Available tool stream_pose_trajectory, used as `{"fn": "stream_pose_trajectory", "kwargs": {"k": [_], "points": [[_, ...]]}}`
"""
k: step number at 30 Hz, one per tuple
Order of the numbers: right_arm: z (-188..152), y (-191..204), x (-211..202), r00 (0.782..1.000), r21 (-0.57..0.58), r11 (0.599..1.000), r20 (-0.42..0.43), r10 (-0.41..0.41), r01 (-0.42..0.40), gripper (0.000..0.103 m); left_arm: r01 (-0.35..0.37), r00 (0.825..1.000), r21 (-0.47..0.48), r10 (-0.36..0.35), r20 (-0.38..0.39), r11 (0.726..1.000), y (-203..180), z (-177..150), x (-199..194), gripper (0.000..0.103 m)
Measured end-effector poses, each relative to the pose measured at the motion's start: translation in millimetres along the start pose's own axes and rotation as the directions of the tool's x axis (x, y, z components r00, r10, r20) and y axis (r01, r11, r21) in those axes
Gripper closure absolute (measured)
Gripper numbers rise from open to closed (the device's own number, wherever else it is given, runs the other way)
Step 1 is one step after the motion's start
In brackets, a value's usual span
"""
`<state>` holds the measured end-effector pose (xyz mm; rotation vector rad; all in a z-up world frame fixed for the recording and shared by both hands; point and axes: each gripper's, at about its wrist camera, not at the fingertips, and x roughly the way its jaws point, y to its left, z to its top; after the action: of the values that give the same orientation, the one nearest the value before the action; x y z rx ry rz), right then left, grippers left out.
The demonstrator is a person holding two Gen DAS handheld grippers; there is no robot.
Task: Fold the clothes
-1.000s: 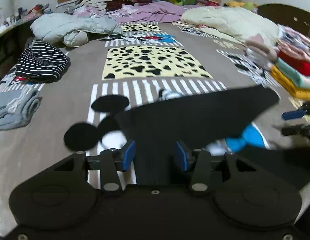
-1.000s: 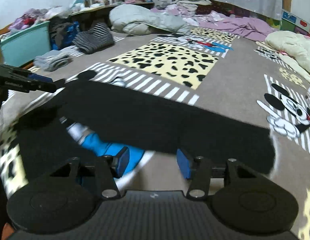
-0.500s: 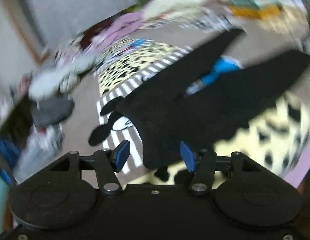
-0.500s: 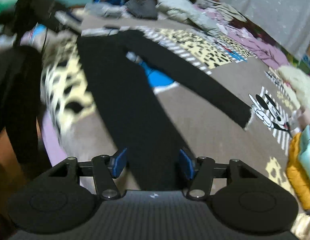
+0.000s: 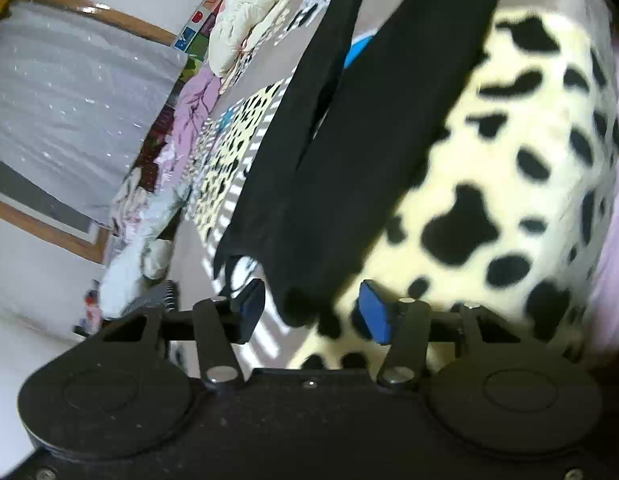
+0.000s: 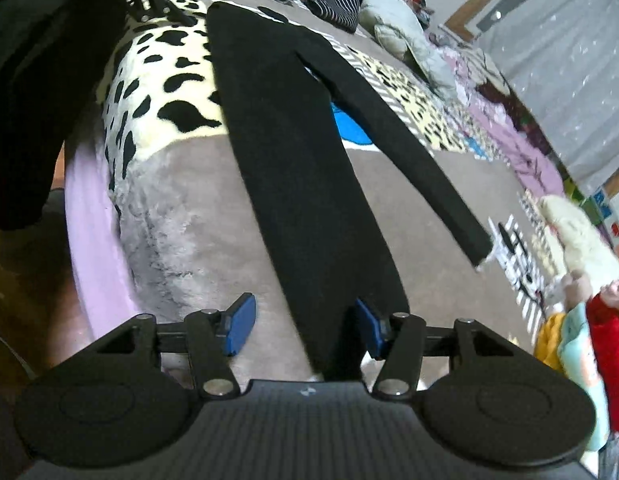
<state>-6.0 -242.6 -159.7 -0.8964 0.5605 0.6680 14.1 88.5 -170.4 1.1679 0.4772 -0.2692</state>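
Cluttered bed blanket (image 6: 181, 216) under black pants (image 6: 305, 184); left gripper (image 5: 309, 312) and right gripper (image 6: 305, 326) both released around pants, legs splayed, risking crooked fold.

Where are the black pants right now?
The black pants lie spread flat on the bed blanket, legs apart over the cow-spot patch, with the right gripper at one leg end and the left gripper at the waist.
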Motion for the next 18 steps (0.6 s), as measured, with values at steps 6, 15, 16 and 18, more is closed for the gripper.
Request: {"fn": "stream_pose_trajectory", "kwargs": {"k": [6,15,16,18], "points": [[-8.1,6.7,0.9,0.998,-0.076,0.996,0.028,-0.053,0.055,0.055,-0.024,0.999,0.066,0.022,0.027,0.998,-8.2,-5.8,6.5,0.055],[-6.2,-31.8,9.1,0.996,0.180,0.980,-0.019,0.089,-0.084,0.060,0.029,0.999,0.033,-0.030,0.033,0.999,-3.9,-7.8,18.1,0.078],[-4.8,-36.9,7.8,0.994,0.196,0.976,-0.025,0.105,-0.098,0.060,0.029,0.999,0.029,-0.030,0.033,0.999,-4.3,-7.4,17.7,0.078],[-6.1,-47.8,1.0,0.994,0.255,0.961,0.008,0.107,-0.106,0.059,0.026,0.999,0.024,-0.027,0.035,0.999,-6.9,-6.4,16.2,0.079]]}}
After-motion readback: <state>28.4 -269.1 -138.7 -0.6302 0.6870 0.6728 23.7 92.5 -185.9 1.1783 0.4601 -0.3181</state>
